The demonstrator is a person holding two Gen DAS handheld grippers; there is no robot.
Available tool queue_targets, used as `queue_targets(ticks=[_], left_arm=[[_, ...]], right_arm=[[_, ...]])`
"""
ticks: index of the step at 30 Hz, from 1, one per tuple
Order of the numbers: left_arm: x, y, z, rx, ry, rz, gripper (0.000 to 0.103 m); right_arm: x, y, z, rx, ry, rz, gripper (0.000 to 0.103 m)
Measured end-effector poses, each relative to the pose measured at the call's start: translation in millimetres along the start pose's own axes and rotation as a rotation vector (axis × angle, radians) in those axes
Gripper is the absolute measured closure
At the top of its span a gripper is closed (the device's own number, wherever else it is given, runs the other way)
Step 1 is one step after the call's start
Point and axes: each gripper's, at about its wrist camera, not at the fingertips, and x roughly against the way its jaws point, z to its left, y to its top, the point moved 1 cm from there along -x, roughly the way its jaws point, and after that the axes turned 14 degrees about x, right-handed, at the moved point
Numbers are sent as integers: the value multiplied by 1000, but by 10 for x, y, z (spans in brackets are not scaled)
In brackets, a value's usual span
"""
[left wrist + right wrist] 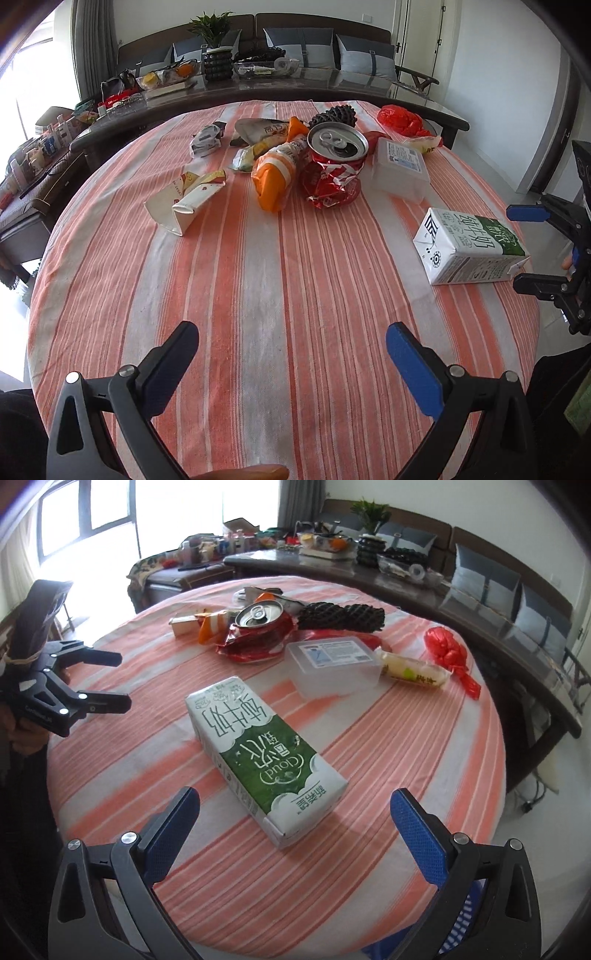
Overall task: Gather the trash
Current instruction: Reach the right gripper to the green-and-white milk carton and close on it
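Note:
Trash lies on a round table with an orange-striped cloth [258, 280]. A green-and-white milk carton [264, 760] lies flat just ahead of my open, empty right gripper [295, 806]; it shows at the right in the left wrist view [469, 247]. Further back sit a crushed red can [332, 166], an orange wrapper [275, 177], a flattened paper carton [184, 201], a clear plastic box [400, 168], a red plastic bag [402, 120] and a black foam net [340, 616]. My left gripper [291, 341] is open and empty over bare cloth.
A dark curved counter [295, 88] with a plant, bowls and clutter stands behind the table, with a sofa beyond. A blue basket [461, 923] shows below the right gripper. The right gripper also appears at the right edge of the left wrist view [519, 247].

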Motion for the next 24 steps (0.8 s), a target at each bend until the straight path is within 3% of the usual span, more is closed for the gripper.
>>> queue_targets(ticks=[3, 9, 10, 11, 12, 15, 19, 24], left_arm=[[-92, -1, 43, -4, 25, 18, 0], [-102, -4, 56, -17, 21, 18, 0], [-97, -6, 57, -17, 20, 19, 0], [-94, -8, 56, -17, 20, 20, 0], [-90, -11, 57, -17, 21, 19, 0], [-88, -9, 56, -14, 21, 17, 0], [-94, -4, 58, -17, 20, 16, 0], [-107, 13, 52, -11, 25, 25, 0]], right_arm=[[-138, 89, -62, 48, 66, 20, 0], [-374, 222, -5, 134, 92, 110, 1], [-391, 232, 20, 143, 102, 120, 6], [-400, 232, 34, 146, 114, 126, 21], [-403, 236, 49, 144, 110, 134, 28], [-364, 209, 49, 106, 93, 136, 36], [-217, 114, 2, -29, -9, 133, 50], [-17, -174, -225, -407, -240, 176, 52]])
